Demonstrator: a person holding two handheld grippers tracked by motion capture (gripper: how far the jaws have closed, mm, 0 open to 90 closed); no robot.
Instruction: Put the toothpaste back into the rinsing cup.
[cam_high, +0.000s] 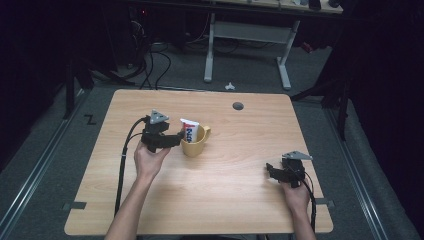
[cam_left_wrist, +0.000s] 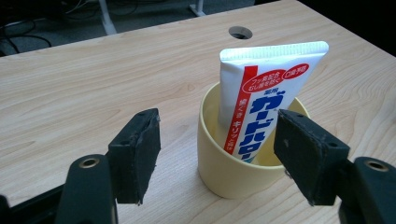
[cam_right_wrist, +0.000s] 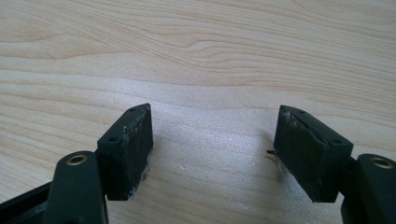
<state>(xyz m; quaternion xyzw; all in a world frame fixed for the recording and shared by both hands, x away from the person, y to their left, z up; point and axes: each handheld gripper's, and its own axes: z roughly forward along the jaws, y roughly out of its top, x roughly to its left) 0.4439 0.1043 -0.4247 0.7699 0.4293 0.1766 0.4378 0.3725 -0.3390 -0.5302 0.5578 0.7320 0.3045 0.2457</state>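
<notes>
Table: wooden tabletop (cam_high: 210, 200) is carrying everything, with a round cable hole (cam_high: 238, 106) sitting near its far edge and well apart from the work.
Left gripper (cam_high: 172, 141): its jaws are standing wide apart, empty, and sitting just beside the mug on the person's left; in the left gripper view they are straddling the mug's near wall without touching it.
Right gripper (cam_high: 271, 170): jaws are likewise gaping apart over bare wood near the right front of the table, holding nothing, well apart from the mug.
Mug (cam_high: 195, 146): yellow, upright, handle pointing away to the right, standing left of the table's middle.
Toothpaste tube (cam_left_wrist: 261, 107): it is standing cap-down inside the mug, leaning on the rim, with its crimped end sticking well above it.
Risk: a jaw nudging the mug wall is likely tipping or sliding it; catching the leaning tube is probably levering it out or toppling the light mug.
</notes>
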